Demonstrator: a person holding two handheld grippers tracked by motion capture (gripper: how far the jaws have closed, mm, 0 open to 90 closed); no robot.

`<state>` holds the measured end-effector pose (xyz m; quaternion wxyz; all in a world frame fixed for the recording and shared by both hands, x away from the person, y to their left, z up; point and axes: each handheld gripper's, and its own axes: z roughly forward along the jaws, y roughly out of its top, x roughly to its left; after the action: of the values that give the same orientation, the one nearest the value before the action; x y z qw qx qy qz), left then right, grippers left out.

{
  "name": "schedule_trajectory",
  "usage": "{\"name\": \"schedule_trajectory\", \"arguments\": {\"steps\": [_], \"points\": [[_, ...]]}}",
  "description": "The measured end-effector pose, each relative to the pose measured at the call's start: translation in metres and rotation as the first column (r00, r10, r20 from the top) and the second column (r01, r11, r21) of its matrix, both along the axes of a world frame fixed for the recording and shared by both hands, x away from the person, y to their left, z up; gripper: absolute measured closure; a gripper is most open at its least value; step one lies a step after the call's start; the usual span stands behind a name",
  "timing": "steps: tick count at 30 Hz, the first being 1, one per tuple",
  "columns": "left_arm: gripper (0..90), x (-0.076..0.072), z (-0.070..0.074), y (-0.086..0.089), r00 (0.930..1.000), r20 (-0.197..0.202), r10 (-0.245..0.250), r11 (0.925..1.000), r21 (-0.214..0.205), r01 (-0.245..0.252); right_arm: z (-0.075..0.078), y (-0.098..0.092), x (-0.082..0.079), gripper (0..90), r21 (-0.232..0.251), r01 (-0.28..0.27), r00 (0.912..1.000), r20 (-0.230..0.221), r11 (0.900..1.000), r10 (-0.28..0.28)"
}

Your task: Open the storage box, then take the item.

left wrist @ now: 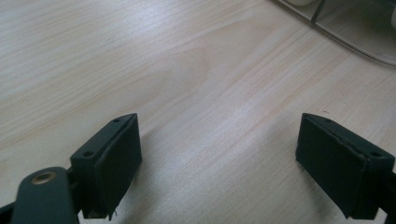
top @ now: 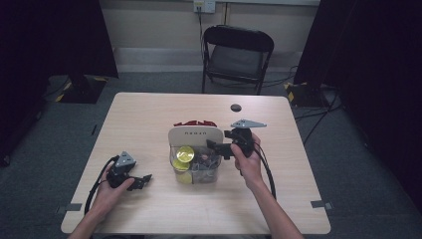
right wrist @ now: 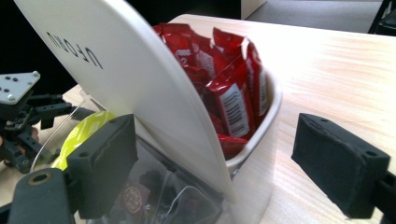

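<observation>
A small organiser stands mid-table: a white upright panel (top: 195, 134) with red packets (top: 195, 122) behind it and a clear front bin (top: 215, 172) of yellow discs (top: 185, 154) and dark bits. My right gripper (top: 217, 142) hovers at the organiser's right side, open; in the right gripper view its jaws (right wrist: 217, 125) straddle the edge of the white panel (right wrist: 116, 70) without pressing it, with the red packets (right wrist: 233, 98) just beyond. My left gripper (top: 146, 178) rests low on the table to the left of the bin, open, with bare wood between its jaws (left wrist: 219, 121).
The wooden table (top: 144, 114) carries a small black round item (top: 236, 107) at the back right. A black folding chair (top: 236, 55) stands beyond the far edge. The clear bin's corner (left wrist: 355, 37) lies ahead and right of the left gripper.
</observation>
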<state>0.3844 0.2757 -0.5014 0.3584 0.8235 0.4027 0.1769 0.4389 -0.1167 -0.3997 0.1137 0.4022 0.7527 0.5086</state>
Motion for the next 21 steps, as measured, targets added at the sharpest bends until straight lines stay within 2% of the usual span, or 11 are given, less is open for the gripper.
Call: {"name": "schedule_trajectory", "arguments": {"steps": [3,5,9,14,19,21], "points": [[15.0,-0.0004,0.0003,-0.0005,0.9999,-0.001,0.011,0.9999,0.001,-0.011,0.0007,-0.003,0.0017,12.5,-0.002,0.031,0.9995,-0.005,0.9995,-0.031],[15.0,-0.0002,0.0004,-0.0008,0.9999,0.002,0.011,0.9999,0.001,-0.011,0.0007,-0.0047,0.003,11.4,0.0,0.034,0.9992,-0.023,0.9994,-0.034],[15.2,0.0,0.0007,-0.0005,0.9999,0.0,0.011,0.9999,0.005,-0.011,0.0001,-0.004,0.0056,6.9,0.001,0.037,0.9989,-0.028,0.9993,-0.037],[15.6,-0.0001,0.0011,-0.0019,0.9998,-0.006,0.021,0.9998,0.005,-0.021,0.0003,-0.0027,0.0051,8.5,-0.003,0.033,0.9991,-0.028,0.9995,-0.033],[16.3,-0.0009,0.0026,-0.004,0.9999,-0.011,0.01,0.9999,0.007,-0.01,0.0008,-0.003,0.0043,12.3,-0.009,0.017,0.9995,-0.027,0.9998,-0.017],[16.6,-0.0015,0.0035,-0.0051,0.9998,-0.017,0.005,0.9999,-0.015,-0.005,0.0,-0.0023,0.0044,12.5,-0.012,0.013,0.9994,-0.032,0.9998,-0.013]]}}
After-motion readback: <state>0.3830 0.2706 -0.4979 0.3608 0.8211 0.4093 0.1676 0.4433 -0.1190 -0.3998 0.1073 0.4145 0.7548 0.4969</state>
